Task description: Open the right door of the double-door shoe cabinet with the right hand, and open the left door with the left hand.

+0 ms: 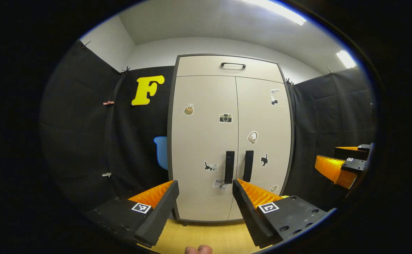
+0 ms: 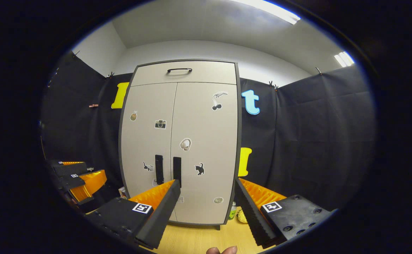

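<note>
Doors of the shoe cabinet (image 2: 179,141) stand shut ahead of both tongs. Our left gripper (image 1: 206,201) and right gripper (image 2: 207,201) gape wide, holding nothing. We judge the panels stiff and light-swinging; grasp the right handle (image 2: 176,167) and left handle (image 1: 229,167).

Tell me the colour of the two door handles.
Black. Both door handles stand out clearly against the pale doors in the left gripper view.

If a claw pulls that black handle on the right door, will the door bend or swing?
The tall beige right door looks like a rigid flat panel, so it likely swings stiffly. Its black vertical bar handle looks smooth, perhaps slippery.
</note>
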Demonstrator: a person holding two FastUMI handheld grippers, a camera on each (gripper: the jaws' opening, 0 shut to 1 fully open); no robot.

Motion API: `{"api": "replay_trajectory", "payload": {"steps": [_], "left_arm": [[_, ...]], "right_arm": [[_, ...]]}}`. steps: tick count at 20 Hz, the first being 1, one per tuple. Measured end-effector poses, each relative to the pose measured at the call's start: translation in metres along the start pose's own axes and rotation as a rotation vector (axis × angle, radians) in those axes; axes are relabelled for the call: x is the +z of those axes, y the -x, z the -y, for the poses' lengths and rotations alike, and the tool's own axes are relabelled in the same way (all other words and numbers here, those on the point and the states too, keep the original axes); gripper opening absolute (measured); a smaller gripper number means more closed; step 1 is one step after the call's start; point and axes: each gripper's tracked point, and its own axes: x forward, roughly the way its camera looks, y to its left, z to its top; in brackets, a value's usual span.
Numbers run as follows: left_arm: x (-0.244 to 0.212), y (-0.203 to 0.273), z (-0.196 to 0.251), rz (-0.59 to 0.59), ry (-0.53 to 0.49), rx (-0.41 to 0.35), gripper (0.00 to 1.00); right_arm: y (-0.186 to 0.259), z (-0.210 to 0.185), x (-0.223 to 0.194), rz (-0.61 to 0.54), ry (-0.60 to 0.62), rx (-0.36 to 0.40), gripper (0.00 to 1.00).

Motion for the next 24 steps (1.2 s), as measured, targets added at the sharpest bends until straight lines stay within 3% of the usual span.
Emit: {"api": "replay_trajectory", "payload": {"steps": [8, 24], "left_arm": [[-0.008, -0.001, -0.010, -0.017, 0.001, -0.009, 0.95], [-0.046, -0.007, -0.049, -0.076, 0.026, -0.017, 0.95]], "right_arm": [[-0.029, -0.038, -0.005, -0.004, -0.001, 0.076, 0.97], [-0.208, -0.102, -0.086, -0.071, 0.001, 0.080, 0.96]]}}
